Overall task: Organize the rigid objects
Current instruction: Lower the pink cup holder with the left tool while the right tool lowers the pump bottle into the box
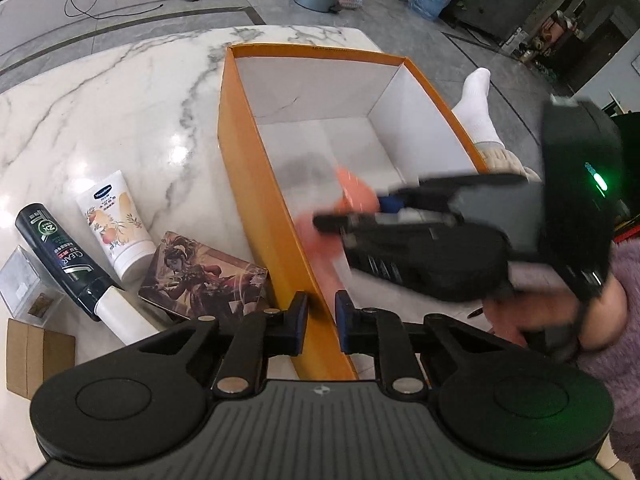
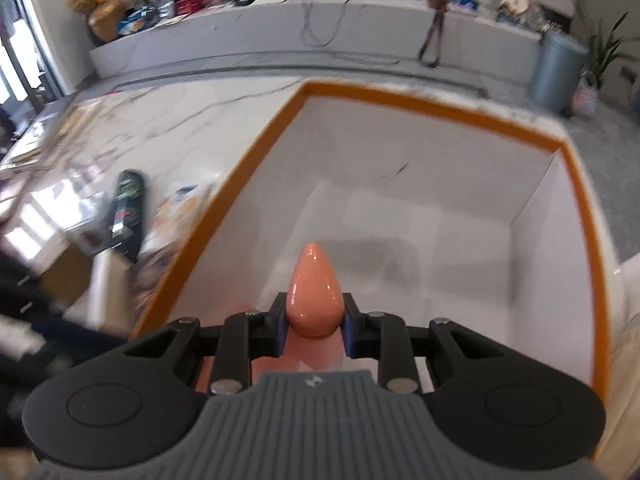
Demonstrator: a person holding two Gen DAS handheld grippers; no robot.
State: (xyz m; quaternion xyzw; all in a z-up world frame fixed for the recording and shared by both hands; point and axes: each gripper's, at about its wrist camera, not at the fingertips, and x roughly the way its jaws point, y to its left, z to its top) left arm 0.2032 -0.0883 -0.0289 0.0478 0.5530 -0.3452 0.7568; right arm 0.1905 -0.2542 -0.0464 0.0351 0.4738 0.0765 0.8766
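right gripper (image 2: 315, 326) fingers clamp a peach cone-shaped object (image 2: 315, 294) over the orange box (image 2: 432, 108). left gripper (image 1: 321, 326), fingers slightly apart and holding nothing, straddles the box wall at 6 o'clock.

An open box (image 1: 256, 184) stands on the table (image 1: 120, 92). To its left, on the table, lie a tube (image 1: 116, 224), a bottle (image 1: 64, 256) and a picture card box (image 1: 200, 276); a clear case (image 1: 24, 284) and a small carton (image 1: 36, 356) lie farther left.

left gripper (image 1: 321, 322): fingers narrowly parted, gripping nothing | right gripper (image 2: 314, 322): clamped on something, pitched forward and down
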